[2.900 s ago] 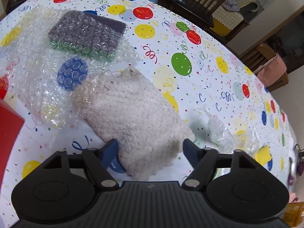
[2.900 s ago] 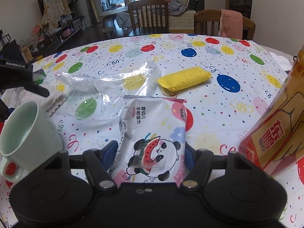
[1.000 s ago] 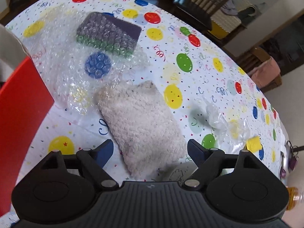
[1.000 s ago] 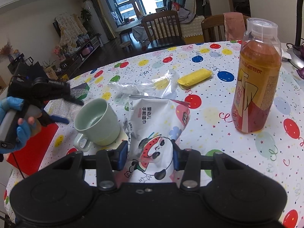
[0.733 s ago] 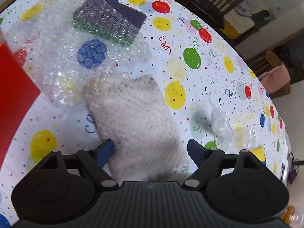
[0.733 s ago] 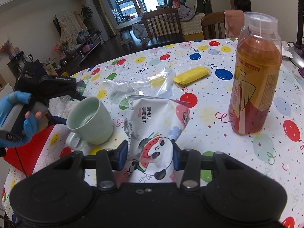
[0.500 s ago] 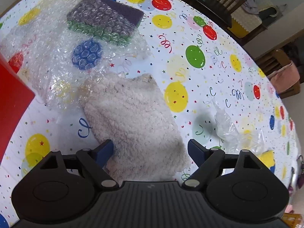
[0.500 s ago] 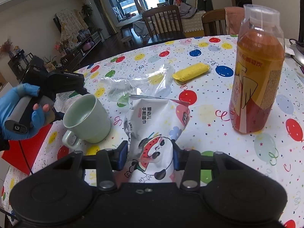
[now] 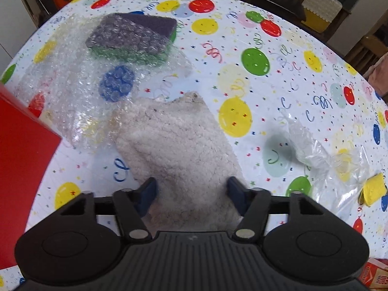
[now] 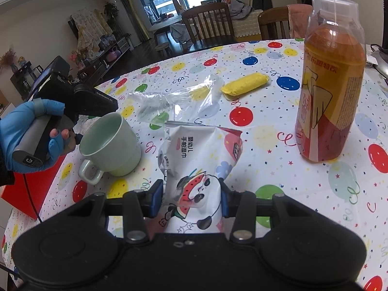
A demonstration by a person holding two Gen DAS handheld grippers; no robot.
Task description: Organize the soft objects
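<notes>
Looking down the left wrist camera first: the left gripper [image 9: 191, 189] points steeply down over the fluffy white cloth [image 9: 177, 145], and its jaws have just been closing in on it. The blue pads now touch the cloth's near end on both sides, so it looks pinched. The cloth's long axis runs away from the claw, up and slightly left toward the bubble wrap [image 9: 72, 84], whose edge touches the cloth's far left corner. The wrap also covers the purple-and-green sponge [image 9: 135, 38]. That means the grip sits across the short width, which I judge the right bite for lifting it clear. A red box [image 9: 21, 165] sits at the left edge, a crumpled clear plastic bag [image 9: 315, 145] well off to the right

Over to the right wrist camera: the right gripper [image 10: 191, 200] is clamped on the wet-wipes pack [image 10: 196, 169], which stands lengthwise straight out from the claw. A green mug [image 10: 111, 145] stands just left of it, a tea bottle [image 10: 332, 84] to the right, a yellow sponge [image 10: 245, 86] beyond. The left hand [image 10: 24, 133], in a blue glove, is at far left, nearer the cloth than this claw
</notes>
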